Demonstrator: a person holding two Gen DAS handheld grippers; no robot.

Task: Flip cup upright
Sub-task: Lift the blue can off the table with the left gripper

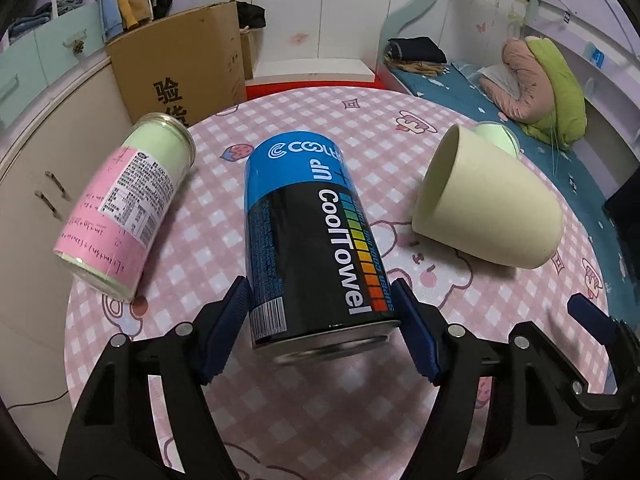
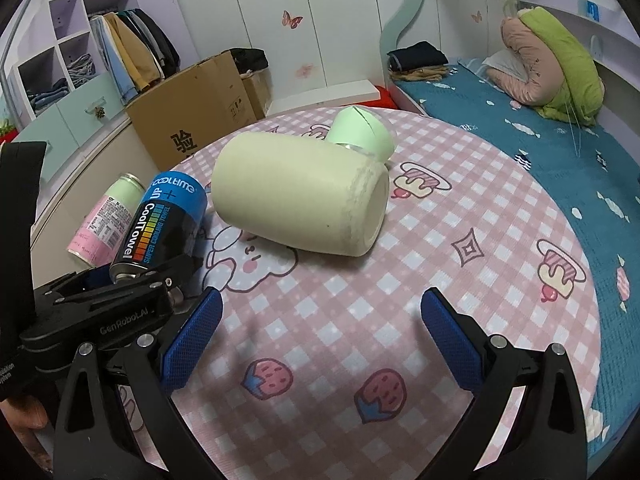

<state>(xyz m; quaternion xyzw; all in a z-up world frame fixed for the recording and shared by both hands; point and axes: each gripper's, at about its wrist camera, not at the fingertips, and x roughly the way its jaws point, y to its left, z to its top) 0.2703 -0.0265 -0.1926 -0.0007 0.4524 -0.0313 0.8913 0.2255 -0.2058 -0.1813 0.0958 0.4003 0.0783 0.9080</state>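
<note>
1. My left gripper (image 1: 322, 326) has its blue fingers (image 1: 230, 332) on either side of the CoolTowel can (image 1: 308, 240)'s near end; I cannot tell if they touch it.
2. My right gripper (image 2: 320, 332) hangs spread wide over the table (image 2: 460, 208), holding nothing.
3. The cream cup (image 2: 300, 196) lies on its side beyond the right fingers, right of the can.
4. A green cup (image 2: 362, 132) lies just behind it.
5. A pink-labelled bottle (image 1: 124, 204) lies far left.

White panelled wall (image 2: 320, 20) with butterfly stickers; bed (image 2: 540, 128) (teal sheet) at right; cardboard box (image 2: 192, 112) and open wardrobe (image 2: 80, 40) at left.
</note>
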